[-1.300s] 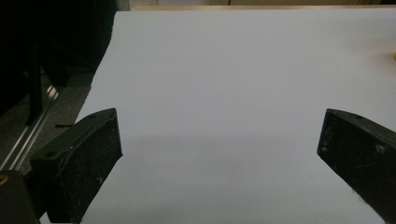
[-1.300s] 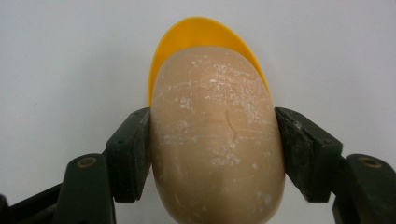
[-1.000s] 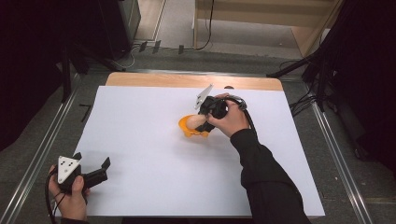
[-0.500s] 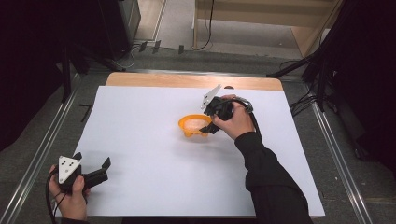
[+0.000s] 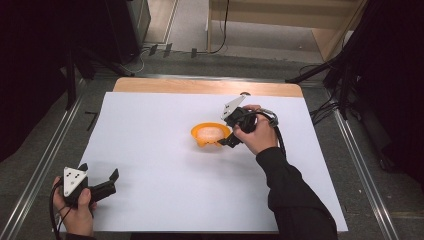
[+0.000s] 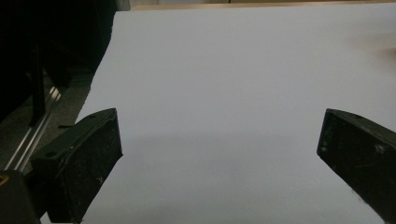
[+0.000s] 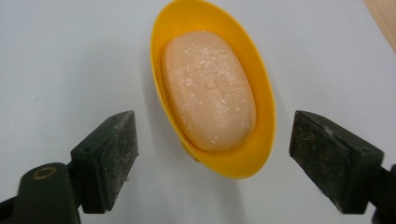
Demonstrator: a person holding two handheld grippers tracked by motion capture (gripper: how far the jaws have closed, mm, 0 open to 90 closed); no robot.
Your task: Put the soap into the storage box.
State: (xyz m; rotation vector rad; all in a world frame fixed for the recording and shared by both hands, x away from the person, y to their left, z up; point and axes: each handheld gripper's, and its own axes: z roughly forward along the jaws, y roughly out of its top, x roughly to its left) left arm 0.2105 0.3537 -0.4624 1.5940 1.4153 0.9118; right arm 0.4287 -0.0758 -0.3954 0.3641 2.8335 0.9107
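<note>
Bare tabletop (image 5: 165,200) surrounds the dish (image 7: 247,158) with soap (image 7: 208,88), mid-table, right gripper (image 7: 212,161) open just beside it; left gripper (image 6: 219,154) open at near-left corner.

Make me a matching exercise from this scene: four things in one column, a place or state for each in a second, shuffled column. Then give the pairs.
Column 1
1. soap bar
2. yellow dish
3. left gripper
4. right gripper

Column 2
A. open, near the table's front left corner
B. lying inside the dish
C. open, at the dish's right side
D. standing on the white sheet, mid-table

Pairs: 1-B, 2-D, 3-A, 4-C
</note>
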